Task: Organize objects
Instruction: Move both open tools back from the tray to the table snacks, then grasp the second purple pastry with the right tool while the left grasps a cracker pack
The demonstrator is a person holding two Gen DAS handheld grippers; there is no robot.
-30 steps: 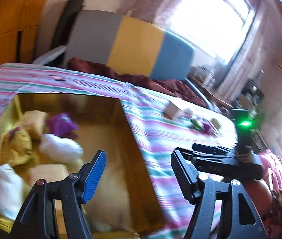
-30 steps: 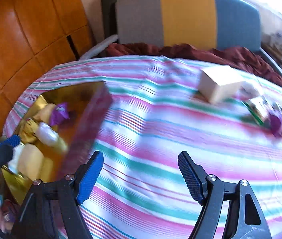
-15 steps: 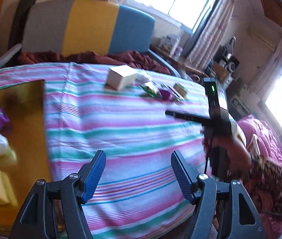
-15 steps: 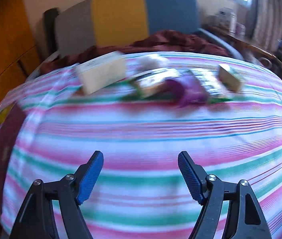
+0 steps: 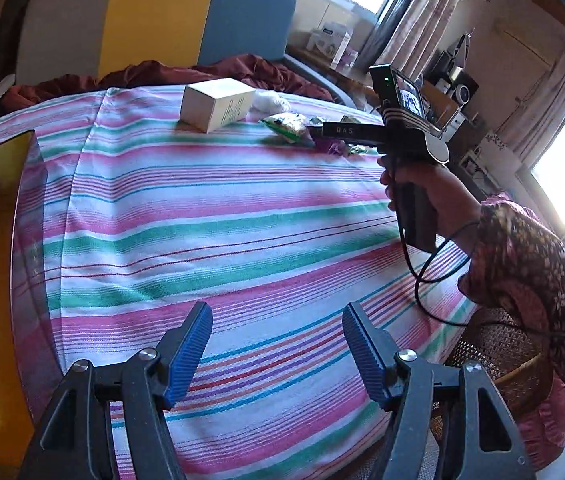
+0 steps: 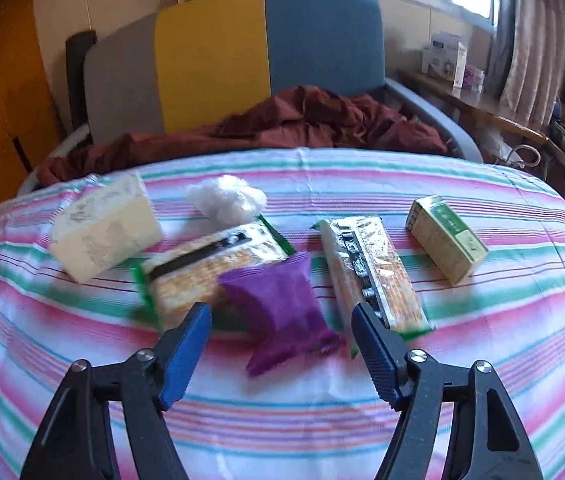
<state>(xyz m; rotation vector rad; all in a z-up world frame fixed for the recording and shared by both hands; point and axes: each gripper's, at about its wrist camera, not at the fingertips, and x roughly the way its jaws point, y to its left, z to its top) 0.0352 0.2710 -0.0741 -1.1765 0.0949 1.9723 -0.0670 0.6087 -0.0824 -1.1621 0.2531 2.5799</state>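
Two cracker packets flank the crinkly purple foil pouch point(image 6: 282, 312); right tool point(image 6: 280, 334), jaws just narrowing, still empty, could snag one

You have two cracker packets point(image 6: 218, 264) point(image 6: 370, 268), one purple pouch point(image 6: 282, 312), one white box point(image 6: 102, 228), one green-and-cream box point(image 6: 446, 240), one white wad point(image 6: 226, 198).

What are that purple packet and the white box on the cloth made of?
The purple packet looks like soft plastic film: crinkled, puffy, with crimped ends. The white box seems matte printed cardboard, going by its flat faces and sharp edges, though it is blurred.
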